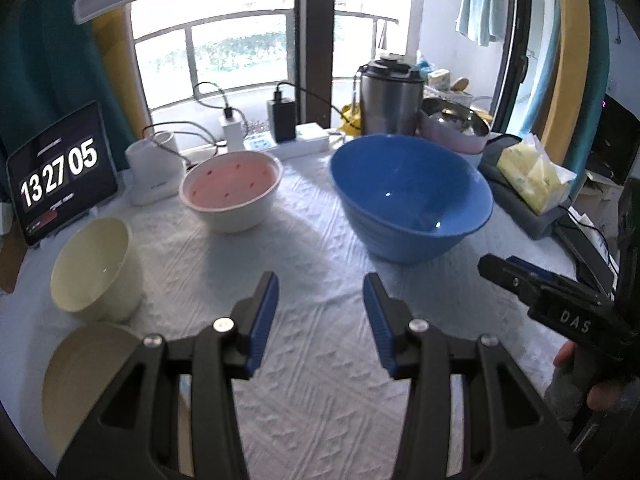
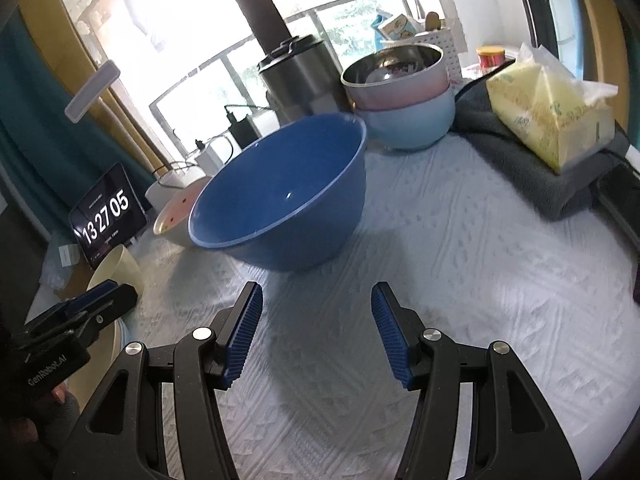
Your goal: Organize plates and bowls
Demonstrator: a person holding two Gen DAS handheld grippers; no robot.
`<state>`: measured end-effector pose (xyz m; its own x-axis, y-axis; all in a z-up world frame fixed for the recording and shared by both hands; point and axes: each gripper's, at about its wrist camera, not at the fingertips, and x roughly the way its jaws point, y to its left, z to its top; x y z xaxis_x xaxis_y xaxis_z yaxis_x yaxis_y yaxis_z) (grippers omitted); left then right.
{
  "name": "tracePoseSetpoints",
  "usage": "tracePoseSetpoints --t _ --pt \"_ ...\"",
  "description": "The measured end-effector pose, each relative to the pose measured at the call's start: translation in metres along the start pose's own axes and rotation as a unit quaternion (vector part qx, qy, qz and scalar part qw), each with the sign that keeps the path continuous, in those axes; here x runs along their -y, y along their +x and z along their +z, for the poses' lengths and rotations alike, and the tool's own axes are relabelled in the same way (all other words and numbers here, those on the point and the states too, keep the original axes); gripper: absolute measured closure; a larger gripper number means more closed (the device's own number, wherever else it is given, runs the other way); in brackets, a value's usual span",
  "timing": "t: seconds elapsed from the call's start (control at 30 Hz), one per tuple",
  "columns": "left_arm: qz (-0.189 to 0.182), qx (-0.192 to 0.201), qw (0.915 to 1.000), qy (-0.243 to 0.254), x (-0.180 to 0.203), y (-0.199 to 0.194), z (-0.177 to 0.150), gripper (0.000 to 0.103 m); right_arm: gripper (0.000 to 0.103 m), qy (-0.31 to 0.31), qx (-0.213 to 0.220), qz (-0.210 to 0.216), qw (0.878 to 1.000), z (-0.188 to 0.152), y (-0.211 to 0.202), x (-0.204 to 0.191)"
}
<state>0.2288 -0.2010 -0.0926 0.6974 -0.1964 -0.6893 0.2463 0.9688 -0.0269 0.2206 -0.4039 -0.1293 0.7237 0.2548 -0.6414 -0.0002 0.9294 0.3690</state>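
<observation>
A large blue bowl [image 1: 412, 196] stands on the white cloth, right of centre; it also shows in the right wrist view [image 2: 288, 196]. A white bowl with a pink inside [image 1: 232, 190] stands left of it, partly hidden behind the blue bowl in the right view [image 2: 176, 220]. A cream bowl [image 1: 96, 270] stands at the left, and another cream bowl [image 1: 76, 376] lies at the lower left. My left gripper [image 1: 320, 294] is open and empty above the cloth, short of the bowls. My right gripper [image 2: 316, 304] is open and empty, just in front of the blue bowl.
A tablet clock [image 1: 60, 180] leans at the far left. A steel pot [image 1: 390, 96], stacked pink and light-blue bowls [image 2: 404, 96], chargers and a power strip [image 1: 296, 140] line the back. A tissue pack [image 2: 552, 116] lies on a grey bag at the right.
</observation>
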Motion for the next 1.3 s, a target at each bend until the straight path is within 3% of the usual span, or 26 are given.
tracePoseSetpoints --t 0.43,0.9,1.1,1.3 --pt "-0.006 0.050 0.9986 0.016 0.017 0.015 0.019 0.058 0.043 0.013 0.031 -0.001 0.999 0.023 0.000 0.015" --pt "-0.017 0.057 0.9982 -0.001 0.015 0.029 0.031 0.058 0.043 0.008 0.053 0.004 0.999 0.039 0.004 0.011" --pt "-0.023 0.053 0.9983 -0.011 0.014 0.036 0.034 0.058 0.040 0.005 0.084 -0.018 0.996 0.043 0.002 0.011" --pt "-0.015 0.046 0.9988 -0.011 0.017 0.049 0.036 0.057 0.038 0.006 0.070 -0.045 0.997 0.044 0.021 0.017"
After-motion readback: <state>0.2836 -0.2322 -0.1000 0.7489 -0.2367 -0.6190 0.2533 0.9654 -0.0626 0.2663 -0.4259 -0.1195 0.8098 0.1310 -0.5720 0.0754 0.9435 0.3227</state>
